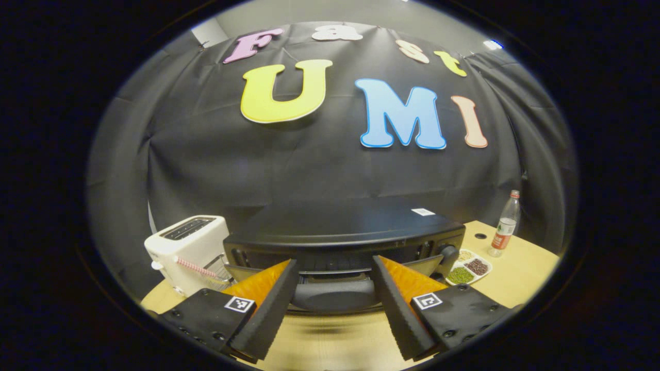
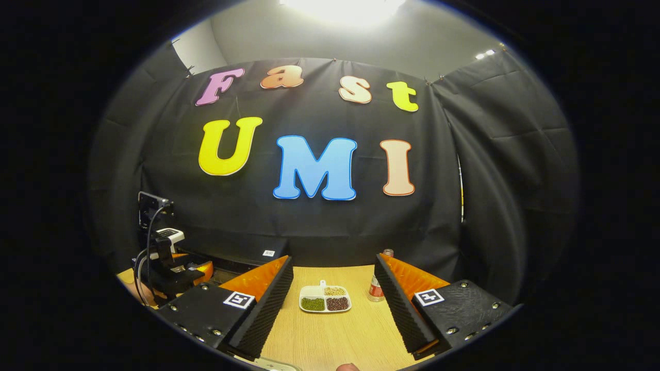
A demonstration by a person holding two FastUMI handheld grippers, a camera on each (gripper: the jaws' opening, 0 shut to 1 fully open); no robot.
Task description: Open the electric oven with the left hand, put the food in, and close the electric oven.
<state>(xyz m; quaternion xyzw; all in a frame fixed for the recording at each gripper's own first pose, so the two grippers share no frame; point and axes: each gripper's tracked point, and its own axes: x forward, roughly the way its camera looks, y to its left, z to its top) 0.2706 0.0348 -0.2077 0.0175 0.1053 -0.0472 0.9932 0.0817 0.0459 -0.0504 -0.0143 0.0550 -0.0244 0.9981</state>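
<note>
In the left gripper view, my left gripper (image 1: 335,301) points straight at the electric oven (image 1: 344,234). Its two fingers are spread wide and hold nothing. The oven is a black box sitting at 12 o'clock from the gripper, very close. Its door handle (image 1: 334,294) is the dark bar low on the front, and it sits right between my two fingers. I cannot tell if the fingers touch it. The door looks tipped open a little at the top, but I am not sure.

A white toaster (image 1: 188,251) stands at 9 o'clock from the oven, just beside it. A small wire rack (image 1: 219,268) sits between them. At 3 o'clock from the oven is the food tray (image 1: 468,267), a white dish with green, brown and pale beans in its parts. A bottle (image 1: 506,224) with a red label stands upright a bit past the tray. All of it sits on a wooden table (image 1: 521,273).

In the right gripper view, my right gripper (image 2: 332,301) is also spread wide and holds nothing. The food tray (image 2: 325,299) lies on the table at 12 o'clock, in the gap between the fingers but farther off. The bottle (image 2: 376,288) peeks out by the right finger. Off at 9 o'clock I see the other gripper (image 2: 172,268) near the oven (image 2: 242,252).
</note>
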